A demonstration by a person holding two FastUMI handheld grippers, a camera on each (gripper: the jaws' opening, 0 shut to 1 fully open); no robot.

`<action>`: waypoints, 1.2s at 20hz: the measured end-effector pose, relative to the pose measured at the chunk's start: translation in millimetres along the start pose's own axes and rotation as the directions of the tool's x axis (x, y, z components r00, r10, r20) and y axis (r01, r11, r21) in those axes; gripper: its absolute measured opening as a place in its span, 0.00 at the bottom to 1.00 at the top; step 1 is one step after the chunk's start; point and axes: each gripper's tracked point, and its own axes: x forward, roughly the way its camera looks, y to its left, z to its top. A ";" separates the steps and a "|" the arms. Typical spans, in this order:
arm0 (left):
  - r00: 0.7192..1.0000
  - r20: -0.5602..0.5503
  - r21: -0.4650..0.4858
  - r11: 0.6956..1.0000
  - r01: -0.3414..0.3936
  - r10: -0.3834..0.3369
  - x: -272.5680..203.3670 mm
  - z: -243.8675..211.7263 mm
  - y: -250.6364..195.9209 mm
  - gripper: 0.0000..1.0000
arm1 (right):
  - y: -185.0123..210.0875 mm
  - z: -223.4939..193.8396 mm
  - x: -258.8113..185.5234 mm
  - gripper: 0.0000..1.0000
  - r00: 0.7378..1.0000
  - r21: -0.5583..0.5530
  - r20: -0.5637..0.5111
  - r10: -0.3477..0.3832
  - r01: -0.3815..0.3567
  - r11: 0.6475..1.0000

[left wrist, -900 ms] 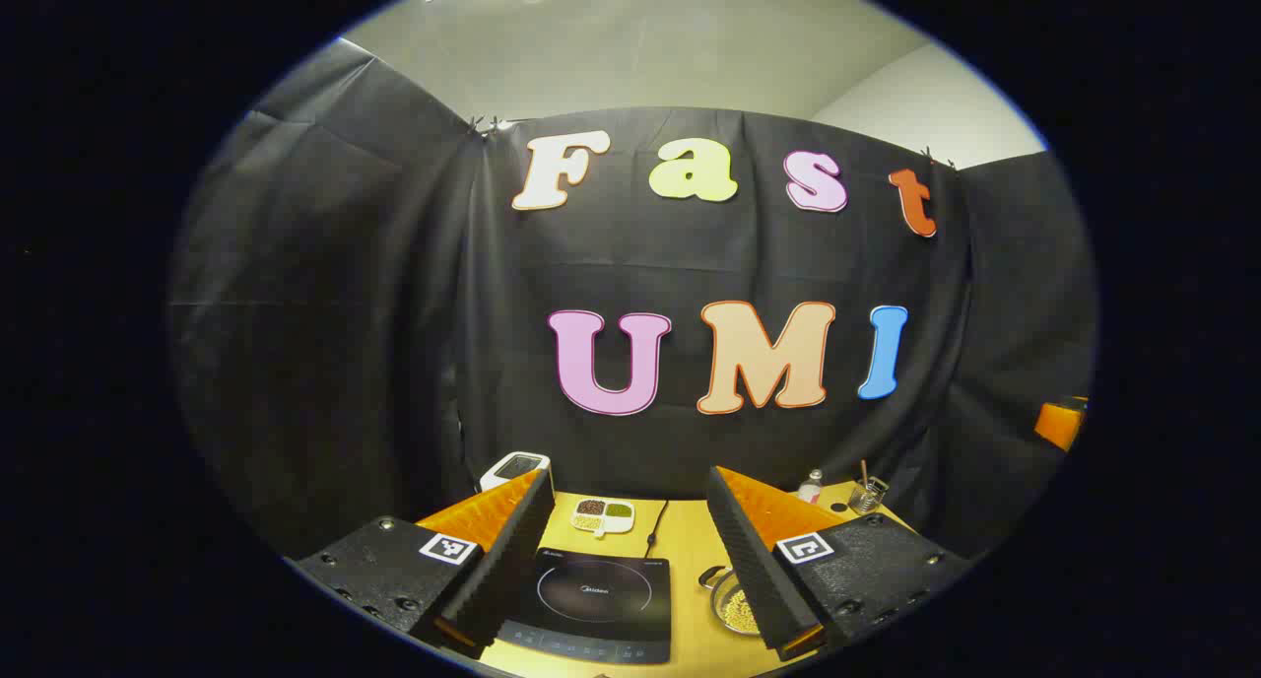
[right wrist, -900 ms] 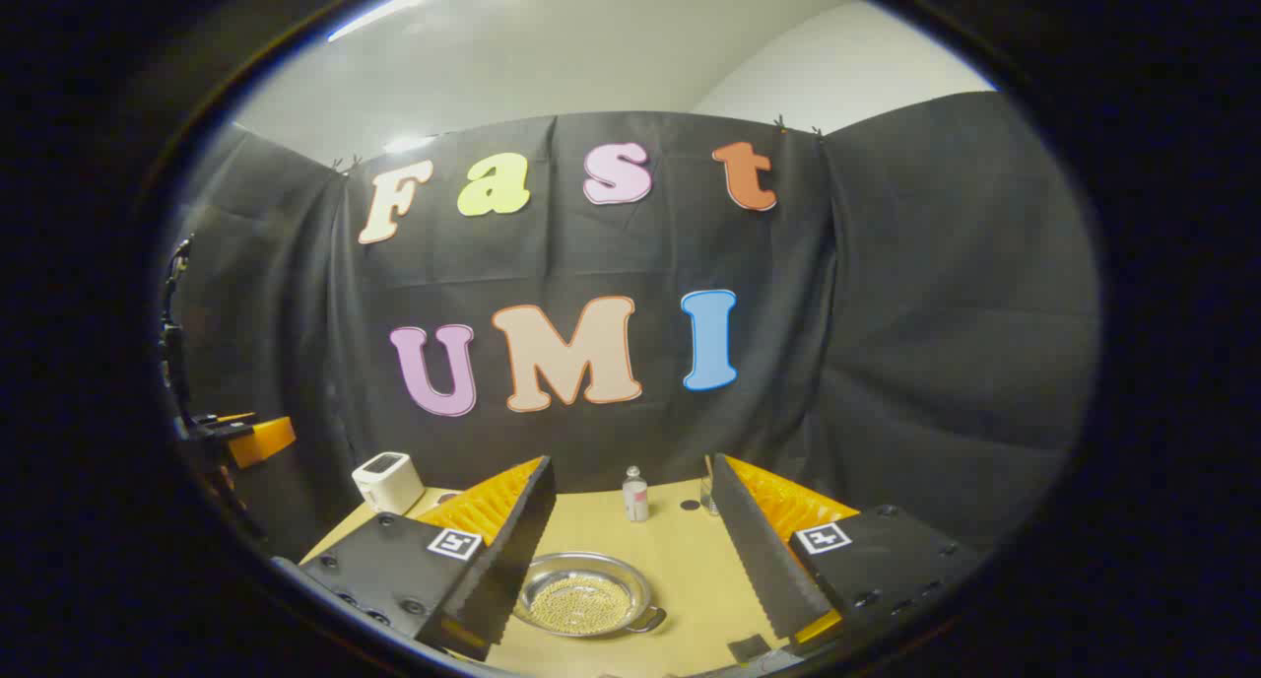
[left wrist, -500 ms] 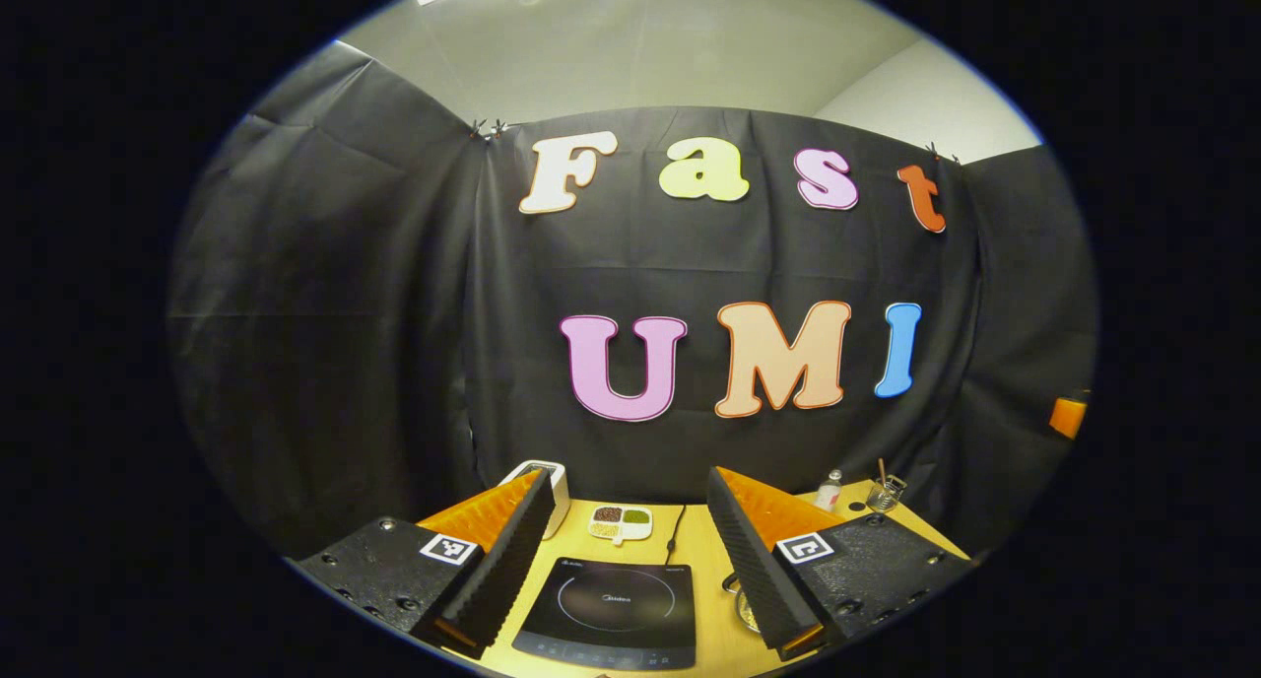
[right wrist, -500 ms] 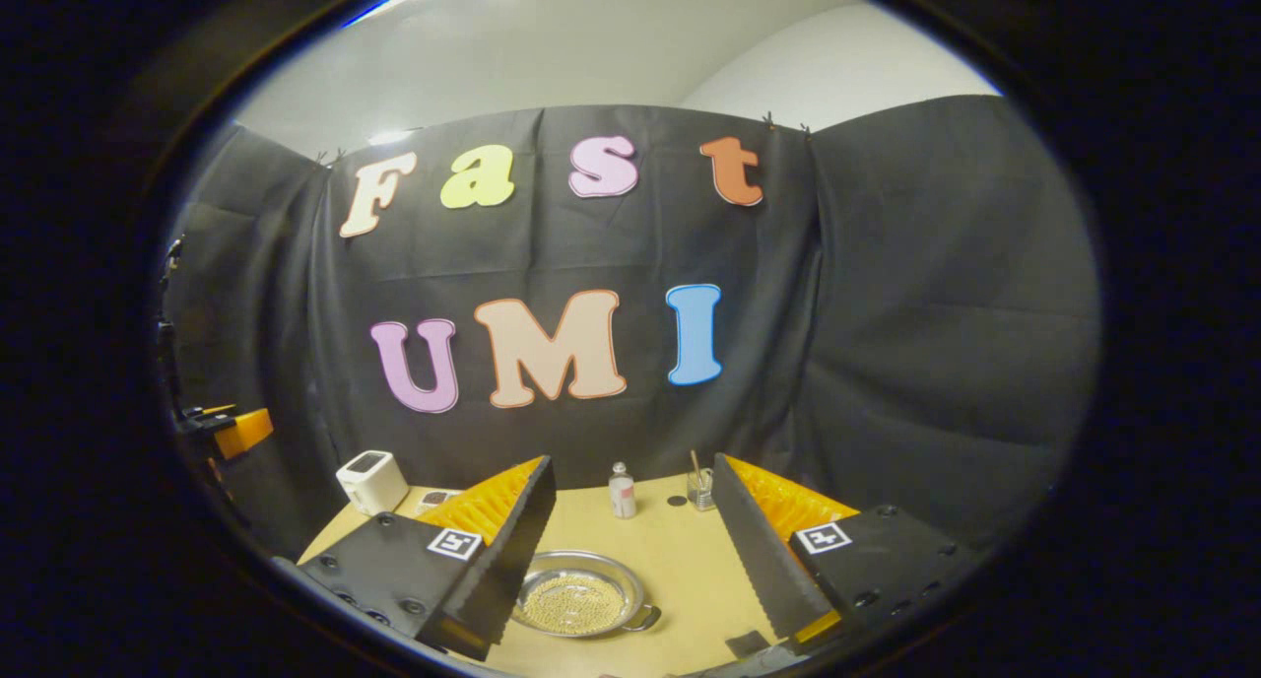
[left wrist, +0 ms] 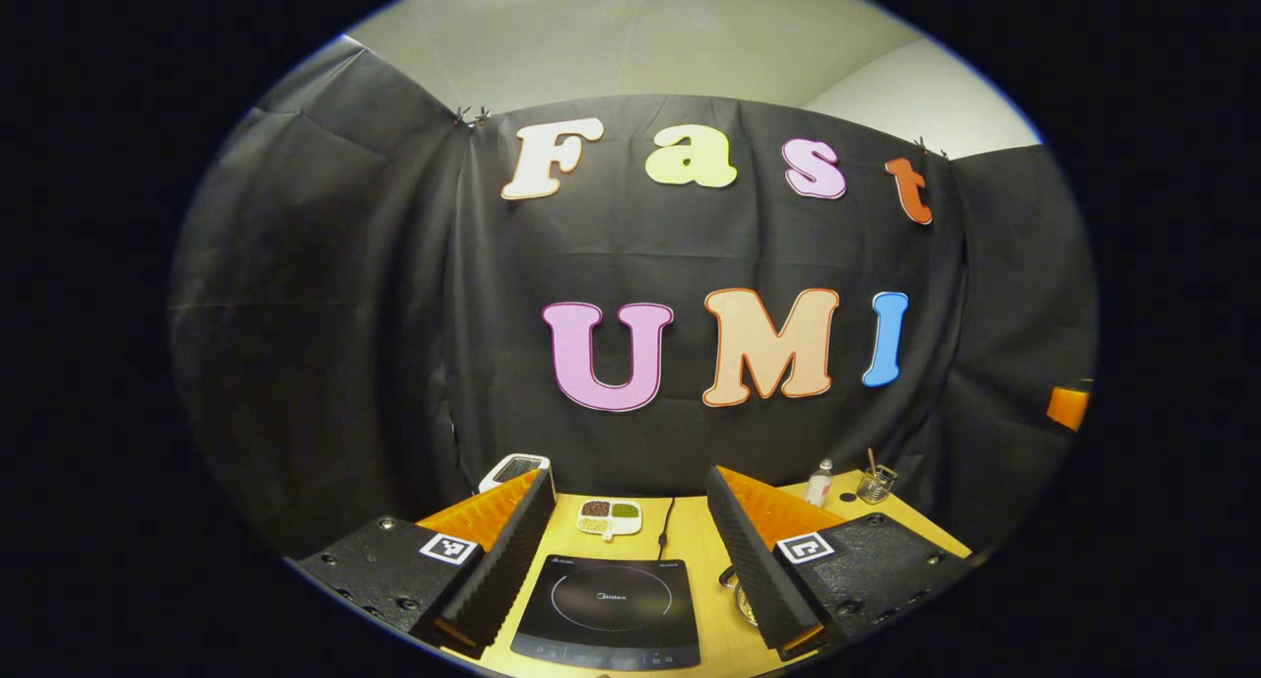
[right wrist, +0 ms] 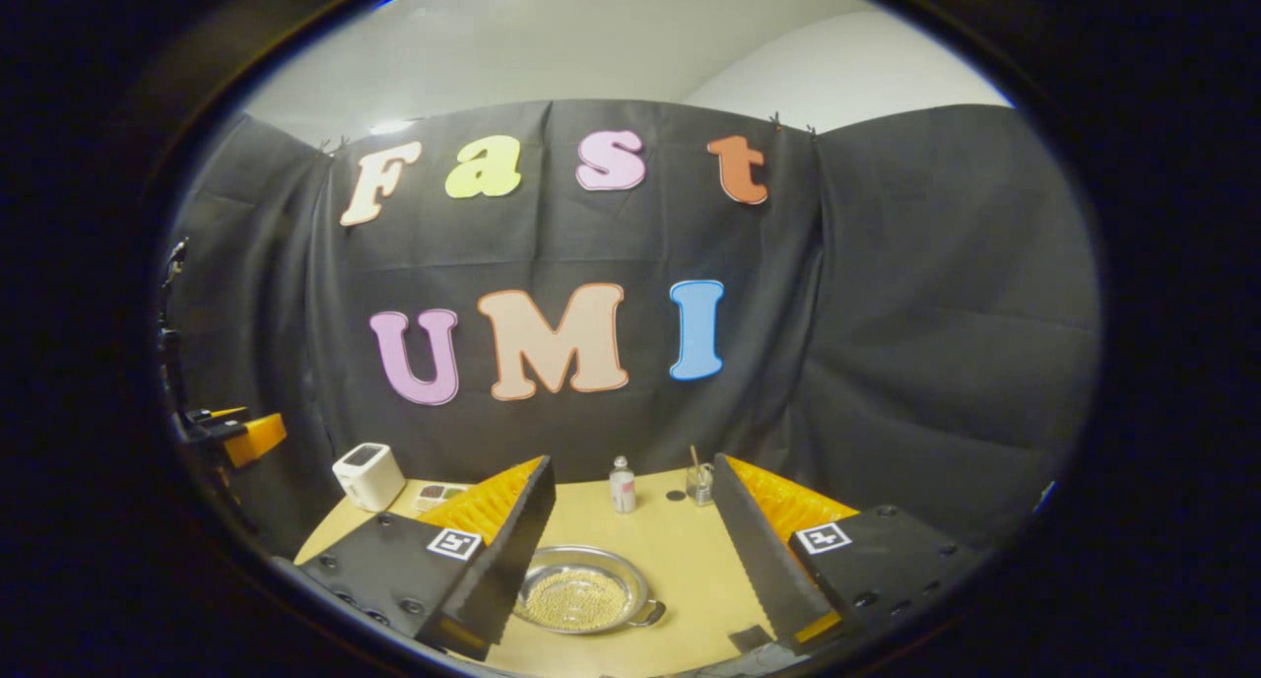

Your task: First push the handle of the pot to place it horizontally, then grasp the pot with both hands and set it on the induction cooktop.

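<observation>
A shallow steel pot [right wrist: 581, 597] holding pale beans sits on the wooden table [right wrist: 680, 550], with one small loop handle [right wrist: 650, 614] at its near right. My right gripper [right wrist: 630, 481] hovers above it, open and empty. In the left gripper view the black induction cooktop [left wrist: 609, 609] lies flat on the table between the fingers of my left gripper [left wrist: 630, 481], which is open and holds nothing. A sliver of the pot [left wrist: 741, 599] peeks out beside that gripper's right finger, just right of the cooktop.
A white divided dish [left wrist: 609, 516] of beans and a power cord [left wrist: 666, 526] lie behind the cooktop. A white appliance [right wrist: 368, 475] stands back left. A small bottle [right wrist: 622, 486] and a glass [right wrist: 699, 481] with a stick stand at the back.
Both views drifted slightly; the left gripper view swung right then a little back left, so less of the pot shows beside its right finger. Nothing on the table moved. Both grippers stay open.
</observation>
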 end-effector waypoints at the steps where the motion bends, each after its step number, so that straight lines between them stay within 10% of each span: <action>1: 1.000 -0.008 -0.002 1.000 0.006 -0.006 1.8 -1.4 -2.3 0.92 | -1.3 -2.0 0.1 0.93 1.000 -0.005 -0.007 -0.003 0.003 1.000; 17: 0.997 -0.082 -0.022 1.000 0.004 -0.006 21.5 -26.6 -25.1 0.95 | -13.9 -31.2 39.0 0.93 0.996 0.027 -0.088 0.030 -0.028 0.999; 24: 0.996 -0.088 -0.041 0.999 -0.026 0.022 23.3 -30.2 -29.5 0.92 | -5.8 -28.6 59.4 0.16 0.991 0.005 -0.102 0.086 -0.085 0.996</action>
